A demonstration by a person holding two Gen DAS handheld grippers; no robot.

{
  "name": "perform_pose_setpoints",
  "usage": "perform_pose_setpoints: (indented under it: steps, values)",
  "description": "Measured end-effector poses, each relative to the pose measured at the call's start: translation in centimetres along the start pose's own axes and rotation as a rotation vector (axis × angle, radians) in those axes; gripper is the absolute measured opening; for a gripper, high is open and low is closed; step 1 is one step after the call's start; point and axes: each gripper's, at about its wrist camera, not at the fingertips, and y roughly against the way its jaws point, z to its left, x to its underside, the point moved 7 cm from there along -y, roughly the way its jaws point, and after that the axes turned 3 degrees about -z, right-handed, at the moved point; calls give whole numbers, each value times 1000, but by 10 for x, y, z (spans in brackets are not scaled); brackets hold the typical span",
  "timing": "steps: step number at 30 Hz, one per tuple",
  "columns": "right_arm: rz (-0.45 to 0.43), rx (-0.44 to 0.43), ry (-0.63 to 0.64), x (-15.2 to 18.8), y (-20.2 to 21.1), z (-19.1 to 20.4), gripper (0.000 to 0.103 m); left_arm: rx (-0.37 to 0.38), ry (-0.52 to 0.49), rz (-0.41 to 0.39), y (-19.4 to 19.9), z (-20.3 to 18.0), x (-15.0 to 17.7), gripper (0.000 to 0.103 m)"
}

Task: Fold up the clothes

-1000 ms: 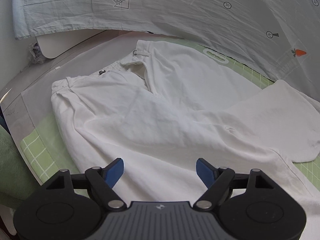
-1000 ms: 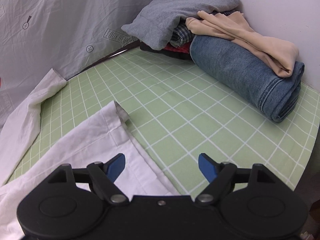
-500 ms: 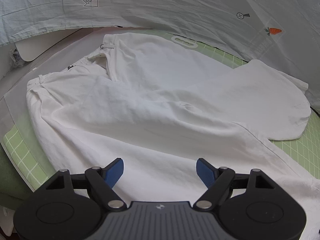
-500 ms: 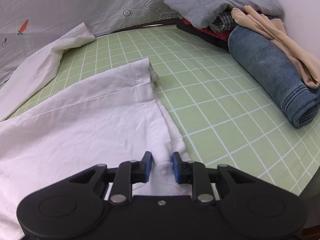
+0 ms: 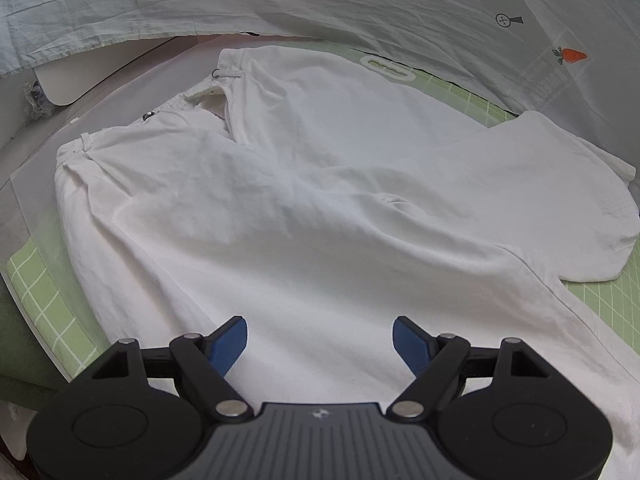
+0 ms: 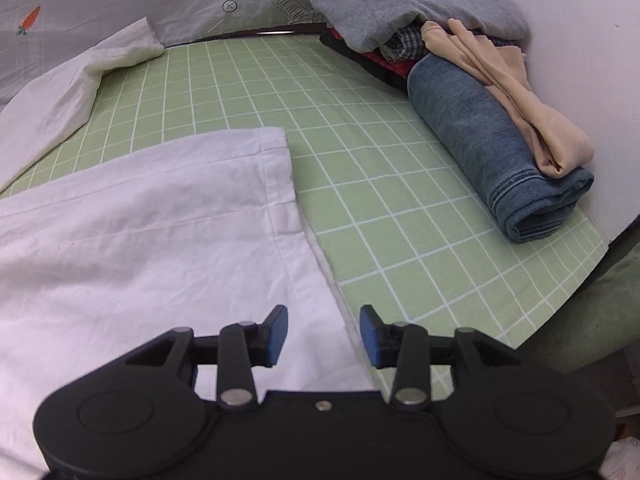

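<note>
The left gripper (image 5: 320, 342) hangs wide open over the white trousers (image 5: 304, 208), gripping nothing; cloth lies under and ahead of its jaws, the waistband at the far left. The right gripper (image 6: 323, 336) stands about half open, its jaws having just been opening, with the hem edge of a trouser leg (image 6: 168, 216) below the gap but not pinched. The trousers lie spread on the green mat (image 6: 360, 168). Beyond, rolled jeans (image 6: 492, 148) and a clothes pile (image 6: 404, 12) sit by the wall.
</note>
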Motion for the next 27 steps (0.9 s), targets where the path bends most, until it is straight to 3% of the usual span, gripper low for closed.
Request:
perform_pose_setpoints:
  steps: [1,3,10,16,27]
  values:
    - [-19,-5,-26,-11,1,2,69,-1,3,-5,-1,3,-3,81]
    - [-50,-18,-56,-30,2,11,78,-4,9,-13,-3,11,-12,81]
    - [-110,-94,-27,-90,-10,82,97,-37,47,-37,-16,44,-43,81]
    - [-145,-175,-59,-142,-42,146,99,-66,81,-49,-44,73,-85,82]
    - [-38,-205,-355,-218,-152,208,99,-113,84,-71,-142,90,-205,82]
